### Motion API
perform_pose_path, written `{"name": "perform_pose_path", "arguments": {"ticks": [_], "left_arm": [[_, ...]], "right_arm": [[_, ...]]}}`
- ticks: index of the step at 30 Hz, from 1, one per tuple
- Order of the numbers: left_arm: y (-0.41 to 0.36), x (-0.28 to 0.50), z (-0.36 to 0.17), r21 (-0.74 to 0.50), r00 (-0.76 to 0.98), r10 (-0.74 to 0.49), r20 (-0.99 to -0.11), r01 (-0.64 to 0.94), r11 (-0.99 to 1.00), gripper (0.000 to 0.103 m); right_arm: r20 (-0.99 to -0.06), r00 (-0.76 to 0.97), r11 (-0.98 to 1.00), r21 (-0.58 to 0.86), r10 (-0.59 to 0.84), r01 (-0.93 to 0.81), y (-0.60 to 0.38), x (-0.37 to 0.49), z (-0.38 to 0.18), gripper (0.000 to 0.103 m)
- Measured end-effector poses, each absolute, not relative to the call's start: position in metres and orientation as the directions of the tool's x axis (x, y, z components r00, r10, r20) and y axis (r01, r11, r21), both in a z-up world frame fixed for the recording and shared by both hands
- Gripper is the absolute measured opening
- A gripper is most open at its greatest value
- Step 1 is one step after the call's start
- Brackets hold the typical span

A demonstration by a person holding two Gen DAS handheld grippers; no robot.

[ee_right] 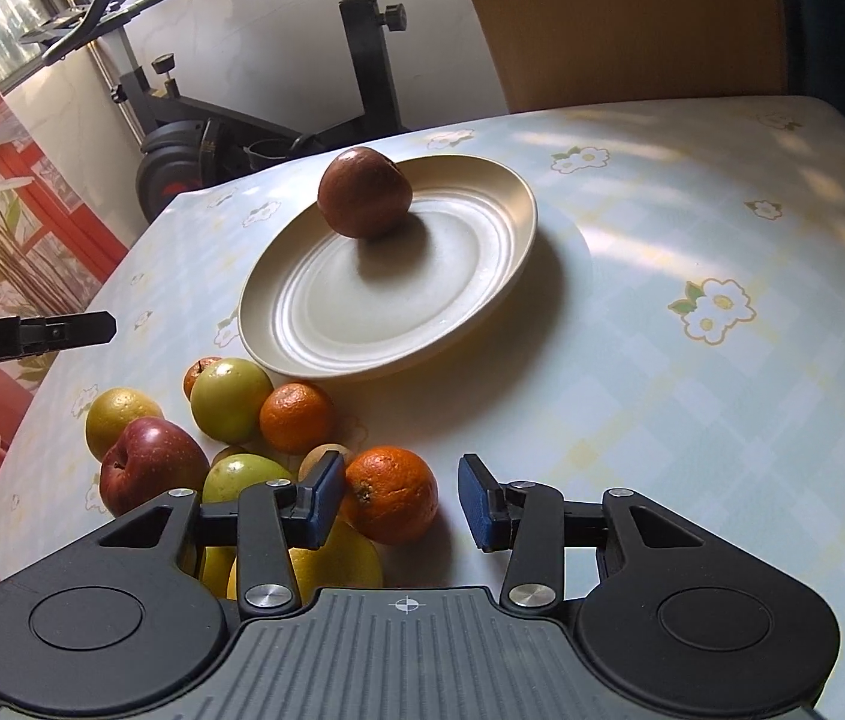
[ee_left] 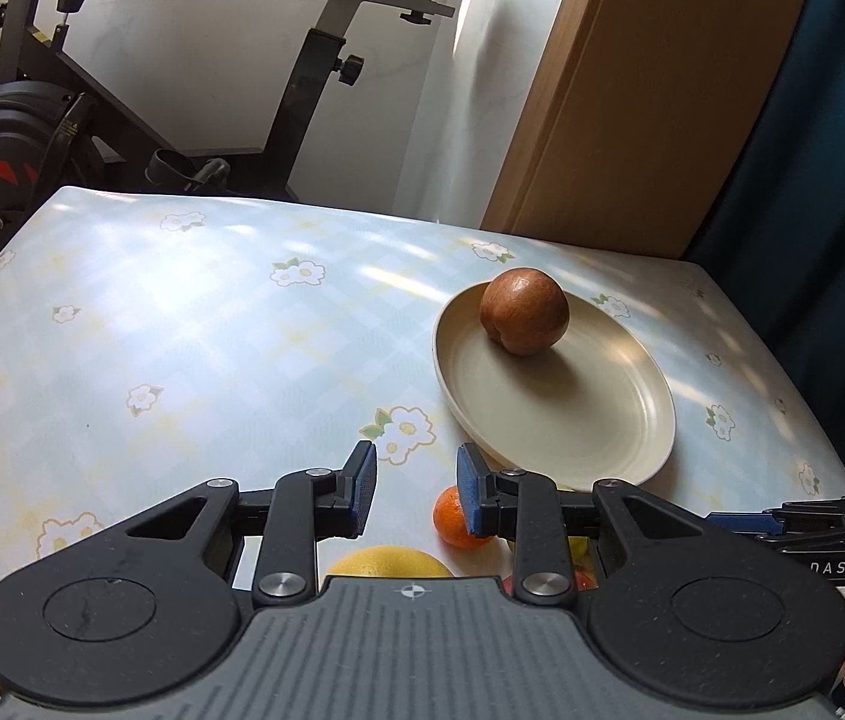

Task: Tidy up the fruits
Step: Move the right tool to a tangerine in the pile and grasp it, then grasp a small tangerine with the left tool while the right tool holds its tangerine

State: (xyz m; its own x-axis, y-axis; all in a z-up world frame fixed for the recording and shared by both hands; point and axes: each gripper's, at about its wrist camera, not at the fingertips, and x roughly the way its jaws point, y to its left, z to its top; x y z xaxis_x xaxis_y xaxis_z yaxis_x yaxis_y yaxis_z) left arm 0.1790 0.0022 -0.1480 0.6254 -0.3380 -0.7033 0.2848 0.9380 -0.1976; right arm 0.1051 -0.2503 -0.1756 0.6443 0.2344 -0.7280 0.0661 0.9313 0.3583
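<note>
Progress: early. One brown fruit (ee_right: 364, 192) rests on the plate (ee_right: 470, 276), at 11 o'clock near its rim. The remaining fruit pile (ee_right: 230, 420) lies on the table (ee_right: 692, 408) at the plate's 7 o'clock. Left gripper (ee_left: 416, 489) and right gripper (ee_right: 401, 501) are both spread, holding nothing.

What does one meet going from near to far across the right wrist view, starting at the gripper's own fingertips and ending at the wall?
right gripper → large orange → small orange → cream plate → brown fruit on the plate → exercise bike.
</note>
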Motion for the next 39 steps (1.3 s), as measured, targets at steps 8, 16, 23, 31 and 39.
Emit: {"name": "perform_pose_path", "arguments": {"ticks": [8, 16, 23, 31, 39], "left_arm": [[0.001, 0.179, -0.150, -0.206, 0.607, -0.349, -0.714, 0.294, 0.933, 0.031], [0.003, 0.182, -0.152, -0.241, 0.579, -0.368, -0.727, 0.287, 0.927, 0.033], [0.000, 0.193, -0.159, -0.260, 0.536, -0.384, -0.751, 0.294, 0.920, 0.037], [-0.010, 0.214, -0.153, -0.176, 0.523, -0.380, -0.763, 0.398, 0.901, 0.036], [-0.022, 0.232, -0.136, -0.021, 0.563, -0.349, -0.749, 0.507, 0.862, 0.036]], "right_arm": [[-0.735, 0.625, 0.912, 0.402, 0.263, 0.088, -0.252, 0.106, -0.183, 0.039], [-0.735, 0.628, 0.911, 0.401, 0.255, 0.100, -0.251, 0.105, -0.185, 0.034], [-0.722, 0.658, 0.934, 0.349, 0.213, 0.080, -0.251, 0.105, -0.175, 0.034], [-0.687, 0.707, 0.961, 0.273, 0.167, 0.038, -0.249, 0.113, -0.153, 0.034], [-0.639, 0.757, 0.960, 0.273, 0.139, 0.054, -0.260, 0.123, -0.135, 0.034]]}}
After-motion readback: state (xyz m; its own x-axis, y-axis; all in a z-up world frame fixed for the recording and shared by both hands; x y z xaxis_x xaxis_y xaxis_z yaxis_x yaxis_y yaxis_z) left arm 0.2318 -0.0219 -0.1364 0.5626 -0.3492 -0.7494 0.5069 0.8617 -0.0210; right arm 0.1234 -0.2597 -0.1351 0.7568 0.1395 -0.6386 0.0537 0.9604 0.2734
